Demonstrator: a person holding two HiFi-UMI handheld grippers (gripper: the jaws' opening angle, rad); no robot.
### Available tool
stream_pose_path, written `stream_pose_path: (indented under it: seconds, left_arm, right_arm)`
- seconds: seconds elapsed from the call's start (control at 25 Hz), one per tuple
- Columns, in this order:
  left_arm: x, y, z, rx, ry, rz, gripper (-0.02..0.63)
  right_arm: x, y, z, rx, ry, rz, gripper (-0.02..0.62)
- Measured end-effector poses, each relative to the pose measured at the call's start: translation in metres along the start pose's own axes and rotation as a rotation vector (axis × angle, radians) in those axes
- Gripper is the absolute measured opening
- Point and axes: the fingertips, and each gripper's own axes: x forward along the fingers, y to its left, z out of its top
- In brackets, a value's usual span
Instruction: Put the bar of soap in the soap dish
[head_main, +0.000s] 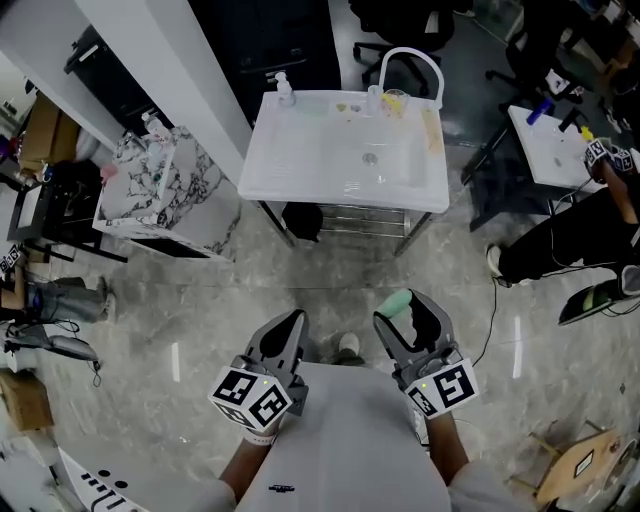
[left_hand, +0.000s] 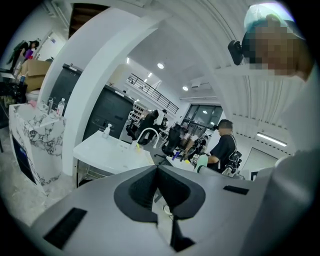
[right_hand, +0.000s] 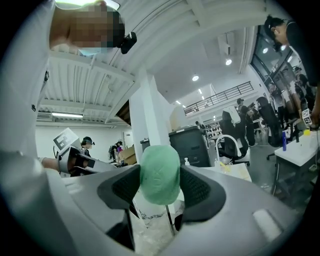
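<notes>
Your head camera looks steeply down from above: the left gripper (head_main: 290, 325) and right gripper (head_main: 405, 312) sit near, the white sink (head_main: 345, 150) far ahead. Each gripper camera rides close behind its own jaws, tilted up toward the ceiling, and both catch that same sink beyond

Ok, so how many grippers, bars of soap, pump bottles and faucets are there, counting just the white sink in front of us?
Grippers: 2, the left gripper and the right gripper
Green bar of soap: 1
Pump bottle on the white sink: 1
Faucet: 1
Total: 5
</notes>
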Motion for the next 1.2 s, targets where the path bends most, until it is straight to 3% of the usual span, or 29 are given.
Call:
stream_pose_path:
  seconds: [0.24, 0.68, 1.2]
  left_arm:
    - [0.015, -0.01, 0.003, 0.029, 0.023, -0.009, 0.005]
    - [0.041, 0.025, 0.015, -0.029, 0.012, -0.018, 0.005]
    - [0.113, 0.085, 0.085, -0.039, 0.01, -0.075, 0.005]
  right_arm:
    - [-0.004, -0.016, -0.002, 0.031, -0.006, -0.015, 0.262]
    - [0.042, -0.022, -0.007, 0.02, 0.031, -0.015, 0.262]
    - [0.139, -0.058, 0.015, -0.009, 0.052, -0.061, 0.262]
